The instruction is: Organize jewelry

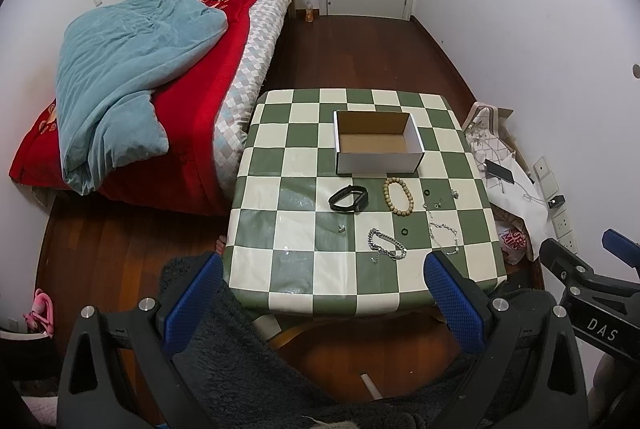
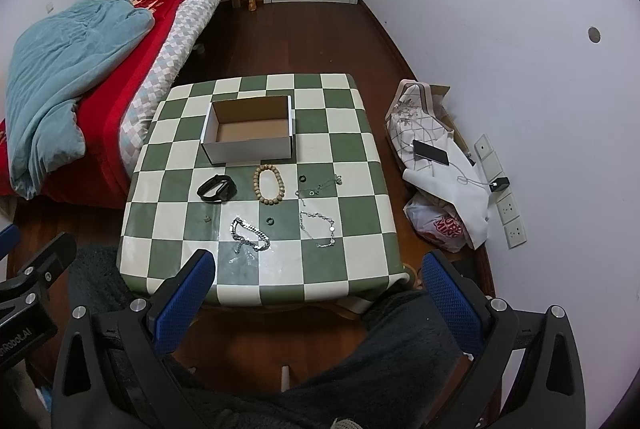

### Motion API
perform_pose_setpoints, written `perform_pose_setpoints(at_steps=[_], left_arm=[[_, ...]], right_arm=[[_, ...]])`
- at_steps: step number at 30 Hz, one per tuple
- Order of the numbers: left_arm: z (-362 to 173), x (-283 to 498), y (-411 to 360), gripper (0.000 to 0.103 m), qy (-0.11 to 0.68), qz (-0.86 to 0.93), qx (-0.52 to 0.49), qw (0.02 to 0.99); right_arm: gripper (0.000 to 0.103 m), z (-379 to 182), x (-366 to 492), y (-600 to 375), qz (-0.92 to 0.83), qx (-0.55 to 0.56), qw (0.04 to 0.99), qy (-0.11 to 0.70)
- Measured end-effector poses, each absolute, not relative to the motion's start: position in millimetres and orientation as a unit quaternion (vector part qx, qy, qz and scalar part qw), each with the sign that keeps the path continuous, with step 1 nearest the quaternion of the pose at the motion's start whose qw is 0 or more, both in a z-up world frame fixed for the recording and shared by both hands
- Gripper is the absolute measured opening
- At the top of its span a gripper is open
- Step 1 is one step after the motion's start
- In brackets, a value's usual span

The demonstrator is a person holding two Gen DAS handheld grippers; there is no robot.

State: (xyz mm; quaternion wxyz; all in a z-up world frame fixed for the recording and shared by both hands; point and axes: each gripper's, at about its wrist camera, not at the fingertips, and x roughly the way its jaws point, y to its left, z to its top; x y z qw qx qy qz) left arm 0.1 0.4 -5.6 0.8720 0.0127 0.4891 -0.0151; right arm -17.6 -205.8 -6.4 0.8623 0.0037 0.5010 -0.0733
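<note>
Both my grippers (image 1: 324, 271) (image 2: 320, 271) gape empty; the limp, slippery chain (image 2: 250, 235) needs 1 pinch mid-bunch.

Your left tool (image 1: 324, 293) hangs wide open over the near edge of the checkered surface (image 1: 280, 201), gripping nothing. Ahead of you an open cardboard box (image 1: 378, 143) sits toward the far side. Just nearer than it lie a black band (image 1: 349, 198) and, to its right, a wooden bead bracelet (image 1: 397, 197). Nearer still you see a silver chain bracelet (image 1: 386, 245), with a thin chain (image 1: 444, 235) to its right. The bed (image 1: 160, 101) stands to the left, and your right tool (image 1: 600, 269) shows at the right edge.
</note>
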Motion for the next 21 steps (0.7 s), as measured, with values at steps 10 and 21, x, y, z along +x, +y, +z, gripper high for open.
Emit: perform_pose_setpoints(at_steps=[10,21], left_arm=[[4.5,-1.3,2.8,0.102,0.485,-0.016,0.012,0.874],[8.7,-1.5,4.7,0.102,0.483,-0.016,0.01,0.875]], right_arm=[[0.103,-4.0,-18.0,-205.3,-0.073,0.004,0.863,0.5],[0.103,3.2,-15.1,-204.1,-0.071,0.005,0.864,0.498]])
